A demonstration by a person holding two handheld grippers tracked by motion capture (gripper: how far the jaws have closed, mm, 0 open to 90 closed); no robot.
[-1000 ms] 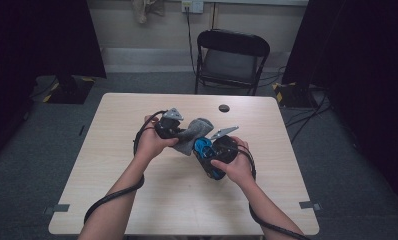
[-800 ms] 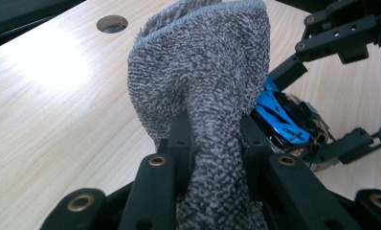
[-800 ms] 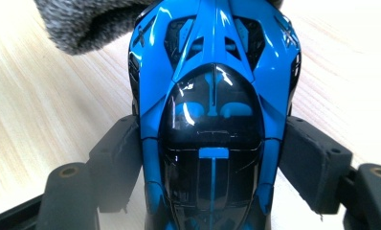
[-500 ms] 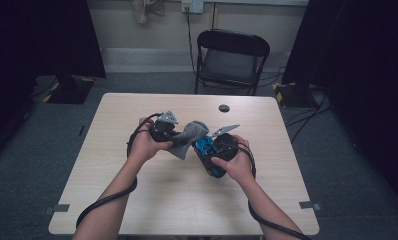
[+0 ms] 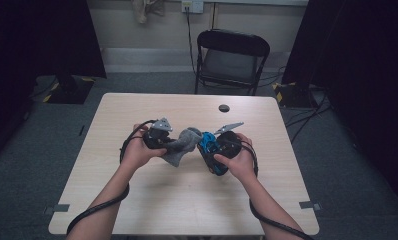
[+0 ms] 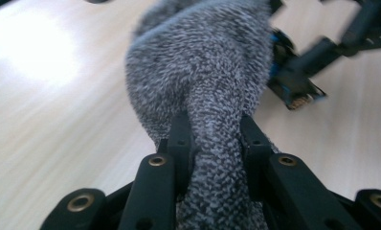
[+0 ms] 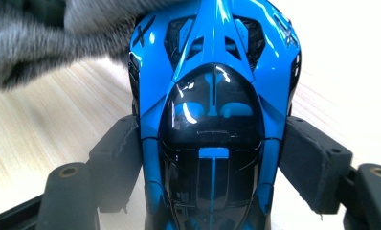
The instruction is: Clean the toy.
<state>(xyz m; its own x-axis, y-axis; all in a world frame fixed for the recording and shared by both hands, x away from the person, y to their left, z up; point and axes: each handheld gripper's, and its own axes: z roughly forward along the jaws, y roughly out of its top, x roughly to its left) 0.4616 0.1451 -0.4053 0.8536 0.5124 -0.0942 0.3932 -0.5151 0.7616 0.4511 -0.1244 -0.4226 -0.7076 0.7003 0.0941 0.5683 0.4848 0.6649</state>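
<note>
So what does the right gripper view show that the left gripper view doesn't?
Right gripper view: the blue toy car from above, dark glossy canopy and blue bodywork, clamped between the right gripper and its black fingers.

Left gripper view: the left gripper pinching a bunched grey knitted cloth, its weave sharp, with the other gripper farther off.

Both share: the grey cloth, the light wooden table, and blue of the car.

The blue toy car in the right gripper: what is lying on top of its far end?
The grey cloth, pinched by the left gripper, lies over the blue toy car at that end; the part beneath is hidden.
</note>
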